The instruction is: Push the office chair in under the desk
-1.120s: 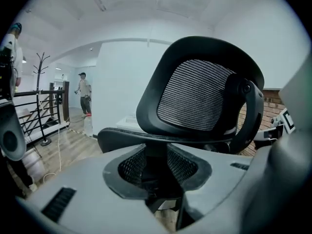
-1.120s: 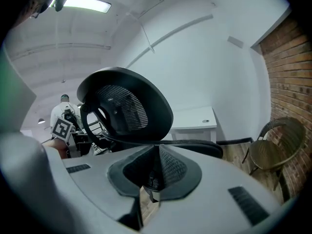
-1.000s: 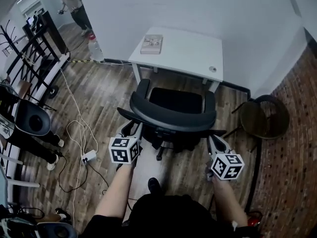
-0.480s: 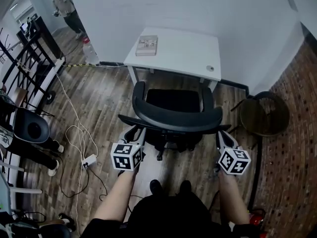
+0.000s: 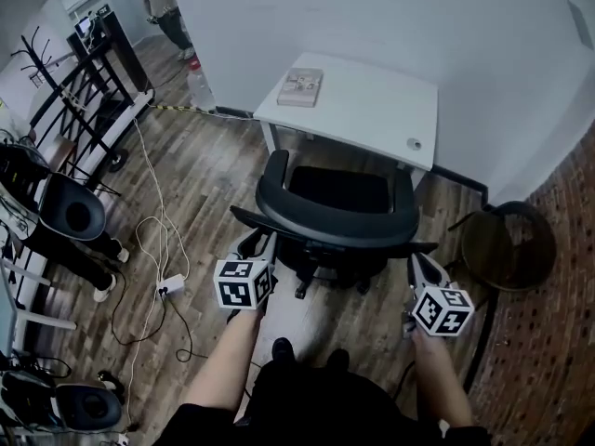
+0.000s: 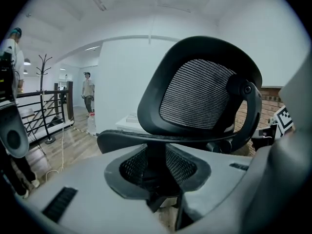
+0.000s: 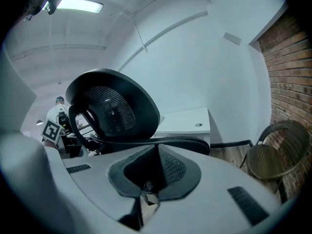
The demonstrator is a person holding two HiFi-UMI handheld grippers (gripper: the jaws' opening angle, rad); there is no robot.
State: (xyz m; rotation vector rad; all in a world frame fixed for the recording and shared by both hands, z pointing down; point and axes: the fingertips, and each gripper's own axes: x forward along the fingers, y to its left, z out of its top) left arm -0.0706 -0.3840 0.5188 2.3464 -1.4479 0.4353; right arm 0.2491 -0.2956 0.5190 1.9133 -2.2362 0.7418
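Head view shows curved black office chair (image 5: 335, 223) facing rectangular white desk (image 5: 367, 110)

Blk chair (image 5: 337, 223) just before wht desk (image 5: 372, 110)

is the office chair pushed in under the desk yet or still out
Still out: the head view shows the office chair with its seat uncovered, in front of the desk.
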